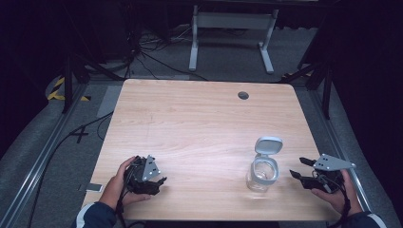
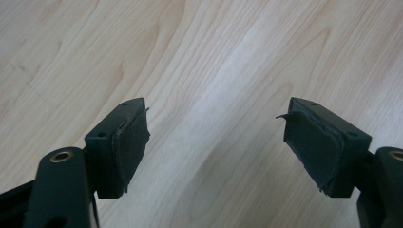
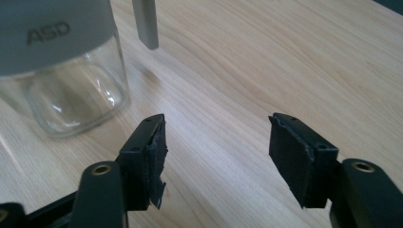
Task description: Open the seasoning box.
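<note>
Left claw (image 2: 216,137) spread wide, empty, over bare desk (image 1: 190,123). Right claw (image 3: 216,156) spread wide, empty, just beside glass jar (image 1: 262,175), grey lid (image 1: 268,145) flipped up.

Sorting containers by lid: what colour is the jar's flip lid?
Grey, on a clear glass jar; the lid stands open, best seen in the high view.

The high view looks forward and down over the whole wooden table (image 1: 199,123). Each gripper view sits low, close above it; the right one shares the glass jar (image 3: 62,71).
</note>
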`<state>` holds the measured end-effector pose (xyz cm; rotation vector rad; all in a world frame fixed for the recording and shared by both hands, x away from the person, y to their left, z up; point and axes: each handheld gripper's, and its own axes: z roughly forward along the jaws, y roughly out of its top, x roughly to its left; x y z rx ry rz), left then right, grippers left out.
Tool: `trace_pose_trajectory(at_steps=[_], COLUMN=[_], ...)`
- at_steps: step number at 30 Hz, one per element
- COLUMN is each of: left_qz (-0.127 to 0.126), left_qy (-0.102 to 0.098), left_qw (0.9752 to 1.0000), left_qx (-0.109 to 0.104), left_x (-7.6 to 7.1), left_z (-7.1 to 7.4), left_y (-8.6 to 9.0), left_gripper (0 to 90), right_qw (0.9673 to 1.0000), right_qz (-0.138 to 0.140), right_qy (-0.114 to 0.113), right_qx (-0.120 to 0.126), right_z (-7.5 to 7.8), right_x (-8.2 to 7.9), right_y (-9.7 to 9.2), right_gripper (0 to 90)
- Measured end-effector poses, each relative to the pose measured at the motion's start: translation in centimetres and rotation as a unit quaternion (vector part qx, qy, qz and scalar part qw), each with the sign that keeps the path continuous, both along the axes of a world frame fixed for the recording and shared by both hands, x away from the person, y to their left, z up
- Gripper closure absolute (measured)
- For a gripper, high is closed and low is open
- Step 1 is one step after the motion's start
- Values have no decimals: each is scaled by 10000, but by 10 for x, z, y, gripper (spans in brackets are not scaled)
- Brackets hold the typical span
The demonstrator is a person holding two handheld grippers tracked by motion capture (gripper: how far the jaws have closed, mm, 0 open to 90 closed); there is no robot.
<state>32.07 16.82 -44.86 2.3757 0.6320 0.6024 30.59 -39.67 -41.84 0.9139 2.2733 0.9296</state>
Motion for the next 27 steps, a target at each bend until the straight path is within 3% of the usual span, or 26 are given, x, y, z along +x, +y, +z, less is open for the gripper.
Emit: trace_pose_trajectory(at_steps=[8,12,17,19,22,25,26,27], left_qz=[104,245,369,461,634,759,832,832], left_qy=[230,232,398,478,514,739,800,801], left_qw=[9993,9991,9972,9953,9938,9879,9865,9866], left_qx=[-278,-268,-521,-710,-749,-1131,-1166,-1154], left_x=[-4,-5,-3,-2,0,1,2,2], left_z=[-11,-15,-20,-23,-28,-33,-34,-34], left_y=[26,33,47,54,62,68,69,69], left_gripper=[215,215,213,205,201,189,175,167], right_qw=[9997,9988,9973,9959,9944,9932,9936,9934], right_qz=[-235,-426,-605,-675,-771,-806,-799,-813], right_qy=[95,190,321,371,454,503,486,491], right_qx=[69,160,272,474,554,674,632,649], right_z=[-11,-19,-31,-36,-44,-48,-48,-48], right_x=[-8,-14,-18,-20,-21,-22,-22,-22], right_y=[-17,-26,-36,-41,-45,-46,-46,-46], right_gripper=[361,361,356,350,335,326,324,323])
